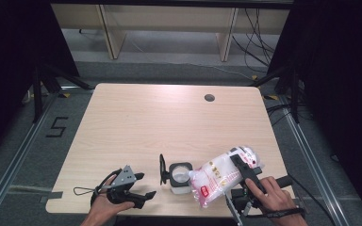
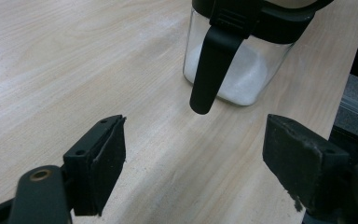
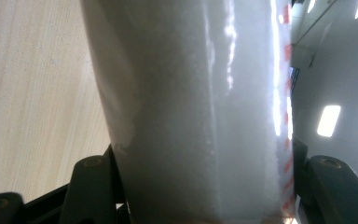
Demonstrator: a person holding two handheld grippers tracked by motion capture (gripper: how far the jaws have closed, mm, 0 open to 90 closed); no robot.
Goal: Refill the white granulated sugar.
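One jar (image 1: 180, 176) (lid open) between left gripper (image 1: 140, 186) and tilted bag (image 1: 221, 174)

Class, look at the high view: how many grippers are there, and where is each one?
2. The left gripper is near the table's front edge, left of the jar, jaws open. The right gripper is at the front right, clamped on the bag.

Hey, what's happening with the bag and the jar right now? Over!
Right tongs shut on the bag of white grains, tipped toward the open jar. Left tongs open, empty, beside the jar. Nothing in the way.
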